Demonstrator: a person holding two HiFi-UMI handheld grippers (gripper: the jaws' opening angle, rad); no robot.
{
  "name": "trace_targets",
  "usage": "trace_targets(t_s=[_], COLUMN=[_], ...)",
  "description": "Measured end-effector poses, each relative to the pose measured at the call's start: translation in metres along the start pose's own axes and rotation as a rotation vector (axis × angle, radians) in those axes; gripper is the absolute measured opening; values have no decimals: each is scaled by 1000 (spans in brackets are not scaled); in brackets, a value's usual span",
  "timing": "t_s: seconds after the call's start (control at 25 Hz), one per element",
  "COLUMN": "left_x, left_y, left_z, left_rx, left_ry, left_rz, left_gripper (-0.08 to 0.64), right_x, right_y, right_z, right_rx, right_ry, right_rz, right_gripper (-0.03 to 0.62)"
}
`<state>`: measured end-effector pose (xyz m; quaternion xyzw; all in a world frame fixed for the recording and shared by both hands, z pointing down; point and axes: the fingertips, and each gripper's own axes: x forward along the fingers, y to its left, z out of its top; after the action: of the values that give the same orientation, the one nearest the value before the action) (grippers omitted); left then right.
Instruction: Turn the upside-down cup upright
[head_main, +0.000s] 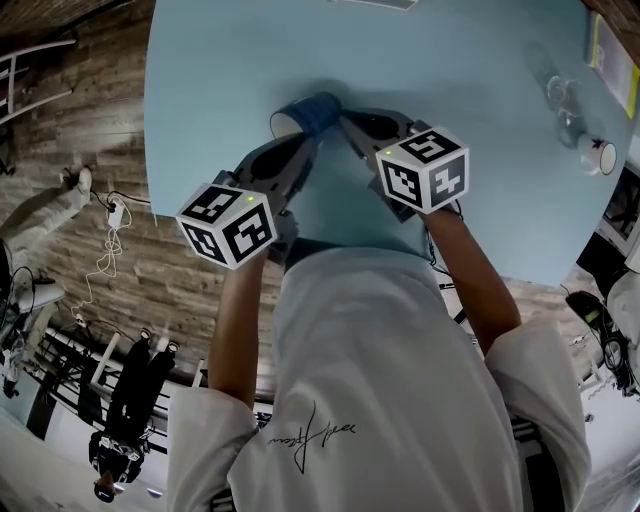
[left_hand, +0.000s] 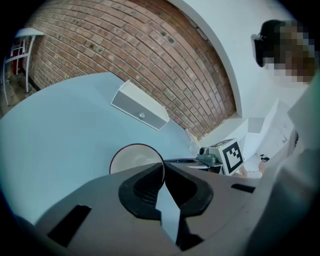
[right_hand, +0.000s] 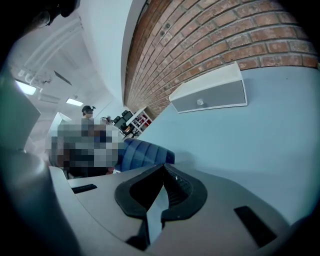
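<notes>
1. The counter (head_main: 200, 80) is a round, pale blue top. It stands on a wood-plank floor (head_main: 100, 130), and a red brick wall (left_hand: 150, 55) runs behind it.
2. A long white box (left_hand: 139, 112) lies on the counter at the foot of the wall. Loose cables (head_main: 105, 262) trail over the floor to the left.
3. A clear glass (head_main: 562, 98) stands well off to the right on the counter. It is too faint against the blue to make out its shape.
4. From the head view, the person's white shirt (head_main: 390, 380) hides the near edge of the counter. The box is cut off at the top of that view.
5. The blue cup (head_main: 308, 113) is tipped on its side past the middle of the counter. Its white inside faces left and its base faces right. I cannot tell whether it rests on the top or is held just clear of it.
6. The left claw (left_hand: 163, 169) is clamped on the cup's rim. In its own view the round mouth shows just behind the left jaw, and the rim's right edge runs down into the narrow gap at the tips.
7. The right claw (right_hand: 162, 167) has its jaws together at the tips with nothing between them. The cup's ribbed blue side sits just beyond its left jaw. From above, the tips are at the cup's base end, though I cannot see whether they touch it.
8. The two claws come in from either side, with the cup between their tips.
</notes>
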<state>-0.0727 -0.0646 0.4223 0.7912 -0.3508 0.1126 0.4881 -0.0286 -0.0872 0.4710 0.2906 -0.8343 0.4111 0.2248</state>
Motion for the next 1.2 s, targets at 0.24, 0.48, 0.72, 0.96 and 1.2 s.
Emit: trace_targets(t_s=[0.24,0.48,0.72,0.96,1.2], left_x=[5,11,16,23,30], left_y=[-2,-6,-11,-15,-17], left_z=[3,8,10,13,13], left_rx=[8,12,17,4,1], left_ry=[8,5,9,23,30], left_rz=[-2,-13,-18,-29,-29], left_gripper=[26,26,26,31,35], right_x=[1,0,-1,-3,-2], right_y=[-4,-8,-12,-15,-17], right_z=[1,1,1,1,-2], right_rx=[14,24,33,47,59], right_ry=[-4,-6,-5,-5,-1], right_rz=[-2,-10,-15,-22,-25], right_gripper=[21,21,21,21,21])
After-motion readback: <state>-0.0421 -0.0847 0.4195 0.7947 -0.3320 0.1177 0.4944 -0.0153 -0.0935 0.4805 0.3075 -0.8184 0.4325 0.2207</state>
